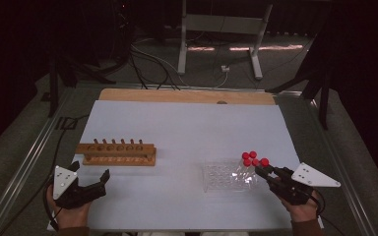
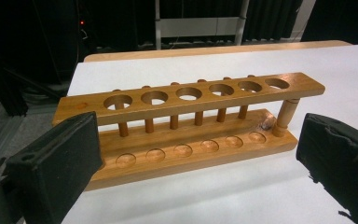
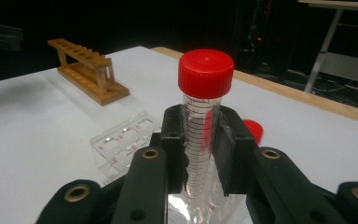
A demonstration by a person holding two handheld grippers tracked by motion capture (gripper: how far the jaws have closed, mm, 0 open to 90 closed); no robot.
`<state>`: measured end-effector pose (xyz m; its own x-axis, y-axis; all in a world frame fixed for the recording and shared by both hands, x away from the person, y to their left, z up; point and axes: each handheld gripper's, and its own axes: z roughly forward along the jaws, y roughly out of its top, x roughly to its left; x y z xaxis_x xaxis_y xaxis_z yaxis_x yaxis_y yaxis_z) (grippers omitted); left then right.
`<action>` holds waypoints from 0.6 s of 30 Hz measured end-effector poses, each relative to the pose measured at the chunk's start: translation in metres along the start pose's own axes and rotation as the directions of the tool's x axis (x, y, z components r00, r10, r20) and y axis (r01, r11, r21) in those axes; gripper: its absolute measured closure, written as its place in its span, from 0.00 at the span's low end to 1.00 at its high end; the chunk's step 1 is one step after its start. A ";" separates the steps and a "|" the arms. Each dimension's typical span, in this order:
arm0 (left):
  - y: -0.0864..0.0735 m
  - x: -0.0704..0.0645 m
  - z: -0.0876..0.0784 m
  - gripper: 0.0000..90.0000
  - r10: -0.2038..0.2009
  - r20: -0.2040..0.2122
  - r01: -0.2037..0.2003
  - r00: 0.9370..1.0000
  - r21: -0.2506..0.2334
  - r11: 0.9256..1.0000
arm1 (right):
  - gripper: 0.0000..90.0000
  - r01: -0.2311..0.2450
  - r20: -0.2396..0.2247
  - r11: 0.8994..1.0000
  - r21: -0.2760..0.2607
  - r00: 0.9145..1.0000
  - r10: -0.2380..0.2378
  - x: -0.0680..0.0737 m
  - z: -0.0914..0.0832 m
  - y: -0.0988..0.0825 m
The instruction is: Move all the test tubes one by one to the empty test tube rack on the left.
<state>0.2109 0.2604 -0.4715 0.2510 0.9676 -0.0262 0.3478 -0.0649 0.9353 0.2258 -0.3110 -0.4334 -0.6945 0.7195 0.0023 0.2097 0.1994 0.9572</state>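
My right gripper (image 3: 200,140) is shut on a clear graduated tube with a red cap (image 3: 206,74), held upright between its pads (image 3: 175,135) just above a clear plastic rack (image 3: 121,140). From above, the right gripper (image 1: 266,171) sits at the right end of that clear rack (image 1: 219,176), beside several red-capped tubes (image 1: 250,158). A second red cap (image 3: 253,129) shows behind the held tube. My left gripper (image 1: 91,174) rests open just in front of an empty wooden tube rack (image 1: 115,153). Its jaws stand wide apart in the left gripper view (image 2: 199,140), facing the wooden rack (image 2: 191,100).
White paper (image 1: 187,132) covers the wooden table, whose bare far edge (image 1: 187,96) shows at the back. The wooden rack (image 3: 86,70) stands far off to the left in the right gripper view. Metal table legs and cables (image 1: 216,44) lie on the floor beyond.
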 end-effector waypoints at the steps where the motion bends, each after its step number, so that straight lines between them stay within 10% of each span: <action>1: 0.000 0.000 0.000 0.01 -0.004 -0.001 0.004 1.000 0.000 1.000 | 0.83 0.000 0.000 1.000 0.000 1.000 0.000 0.000 0.000 0.000; 12: 0.019 -0.023 -0.007 0.01 -0.006 0.076 0.007 0.997 -0.019 1.000 | 0.83 0.010 -0.078 1.000 0.012 0.997 -0.009 0.015 0.017 0.008; 18: 0.036 -0.049 -0.004 0.01 0.039 0.197 -0.039 0.980 -0.001 0.999 | 0.83 0.025 -0.114 1.000 0.011 0.993 -0.023 0.022 0.033 0.017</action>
<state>0.2077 0.2111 -0.4348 0.4375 0.8973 -0.0589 0.3364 -0.1026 0.9361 0.2367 -0.2702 -0.4266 -0.7733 0.6339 0.0131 0.1998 0.2240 0.9539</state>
